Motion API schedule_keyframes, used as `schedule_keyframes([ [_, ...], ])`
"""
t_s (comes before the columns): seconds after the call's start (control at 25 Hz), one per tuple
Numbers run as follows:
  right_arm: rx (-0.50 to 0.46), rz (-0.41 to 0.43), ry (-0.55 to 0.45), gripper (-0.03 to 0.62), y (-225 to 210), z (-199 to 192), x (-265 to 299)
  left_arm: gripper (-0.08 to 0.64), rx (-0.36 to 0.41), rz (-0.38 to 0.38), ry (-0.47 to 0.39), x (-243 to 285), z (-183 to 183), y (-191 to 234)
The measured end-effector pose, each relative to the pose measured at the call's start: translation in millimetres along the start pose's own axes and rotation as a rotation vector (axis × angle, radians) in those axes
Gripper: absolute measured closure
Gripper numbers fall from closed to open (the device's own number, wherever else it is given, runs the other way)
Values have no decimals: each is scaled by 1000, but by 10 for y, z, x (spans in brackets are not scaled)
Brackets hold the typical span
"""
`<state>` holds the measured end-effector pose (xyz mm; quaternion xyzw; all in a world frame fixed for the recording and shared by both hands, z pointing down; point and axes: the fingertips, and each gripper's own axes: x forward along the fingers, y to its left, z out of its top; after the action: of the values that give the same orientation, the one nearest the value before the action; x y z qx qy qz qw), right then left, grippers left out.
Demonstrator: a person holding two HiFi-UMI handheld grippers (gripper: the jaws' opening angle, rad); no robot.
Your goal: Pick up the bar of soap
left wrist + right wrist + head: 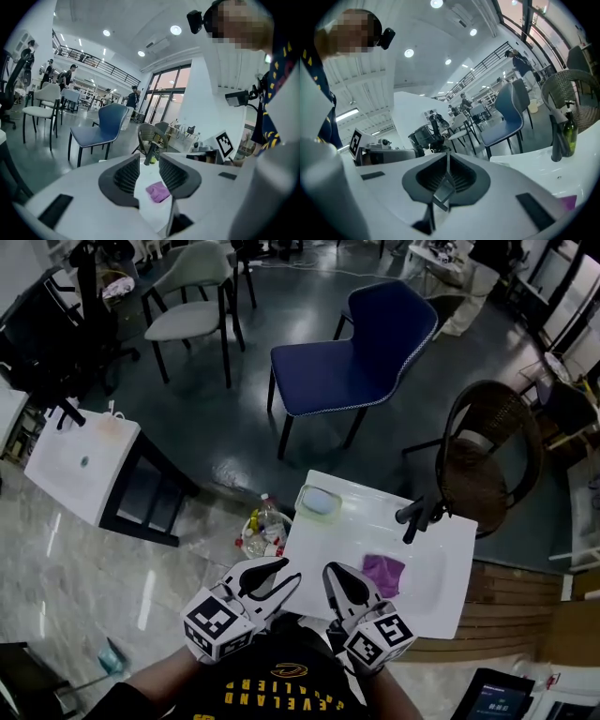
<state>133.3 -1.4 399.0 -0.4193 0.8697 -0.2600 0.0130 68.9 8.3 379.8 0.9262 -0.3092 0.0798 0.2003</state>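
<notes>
Three containers show in the head view. A dish [302,494] at the far left corner of the counter [455,545] holds the soap [321,502], a pale bar lying flat. The basin [427,585], sunk into the counter, holds a purple cloth [382,574] near its near left side. A bin [251,542] stands on the floor just off the counter's left edge, with bottles and coloured items in it.

The left gripper [292,571] hangs at the near left corner of the counter; its jaws stand a narrow gap apart with nothing in their grasp. The right gripper [330,570] hangs over the near edge, just beside the left one; its jaws are clenched together and empty. The soap lies beyond both grippers, toward the far edge and well apart from them, with the cloth nearer to the right gripper.

Only the head view shows the soap and its dish. The left gripper view looks between the jaws of the left gripper [150,161] onto the cloth [158,191] and the black faucet [151,153] behind it. The right gripper view shows the closed right gripper [448,157], the faucet [557,140], a green bottle [569,132] touching or just beside it, and a sliver of the cloth [568,202].
</notes>
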Motion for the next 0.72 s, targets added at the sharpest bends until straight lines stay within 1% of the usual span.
schedule_keyframes([
  [0.16, -1, -24, 18, 572, -240, -16, 81, 423, -21, 22, 19, 72, -37, 90],
  [0.28, 6, -43, 14, 571, -384, -1, 164, 423, -52, 32, 30, 115, -52, 215],
  [0.4, -7, -70, 29, 571, -499, -2, 249, 423, -79, 27, 47, 170, -96, 333],
  [0.56, -34, -119, 39, 568, -629, 56, 386, 423, -91, 6, 71, 301, -126, 533],
  [0.72, -76, -154, 71, 509, -713, 79, 576, 423, -78, -5, 97, 430, -160, 798],
])
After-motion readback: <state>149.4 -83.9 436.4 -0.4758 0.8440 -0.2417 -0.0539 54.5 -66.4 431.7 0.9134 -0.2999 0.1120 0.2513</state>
